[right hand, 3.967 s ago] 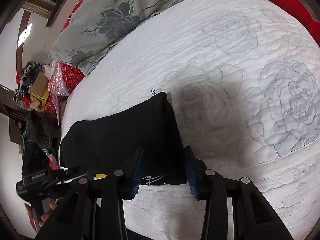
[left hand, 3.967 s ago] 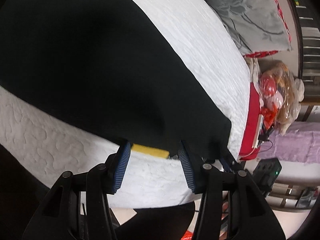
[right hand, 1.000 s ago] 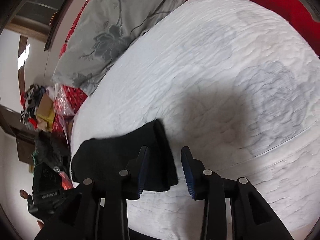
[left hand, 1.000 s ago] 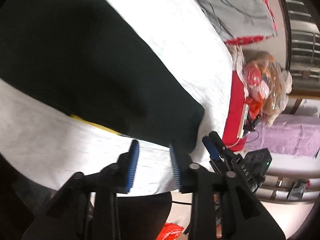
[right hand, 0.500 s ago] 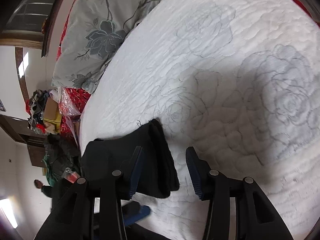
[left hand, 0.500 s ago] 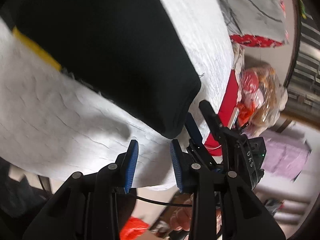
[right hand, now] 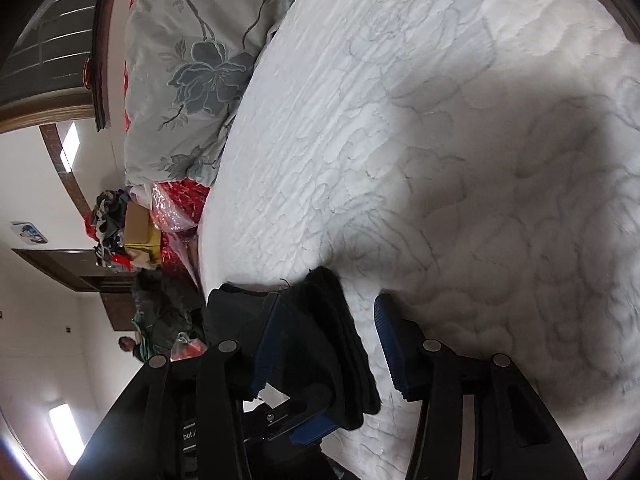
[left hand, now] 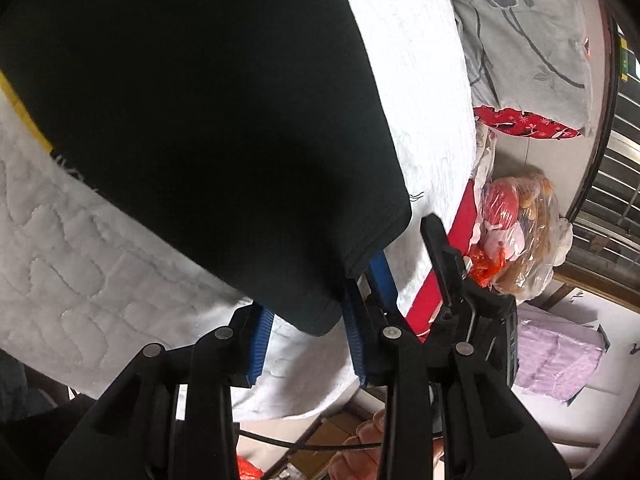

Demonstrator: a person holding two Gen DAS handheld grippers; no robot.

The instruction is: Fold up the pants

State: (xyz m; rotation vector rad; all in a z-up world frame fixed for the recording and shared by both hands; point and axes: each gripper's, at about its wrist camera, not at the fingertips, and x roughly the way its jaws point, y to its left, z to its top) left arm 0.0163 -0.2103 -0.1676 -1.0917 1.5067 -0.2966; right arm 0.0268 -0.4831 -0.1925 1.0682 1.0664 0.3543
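Black pants lie folded on a white quilted bed, with a yellow strip at their left edge. My left gripper stands partly open. The pants' near corner lies between its blue pads, which do not press it. Just right of that corner my right gripper reaches the same folded end. In the right wrist view the right gripper has its jaws opening. The stacked pants edge sits between them against the left pad, apart from the right one. A left gripper finger shows below.
A grey flowered pillow lies at the head of the bed. Beyond the bed's edge are a plastic bag of toys, a red sheet and lilac cloth. A hand holds the right gripper. A person stands far off.
Both grippers have sunk and closed in on the pants' folded end, rolling as they came. The right jaws have widened, and the pants' corner now lies between each pair of pads.
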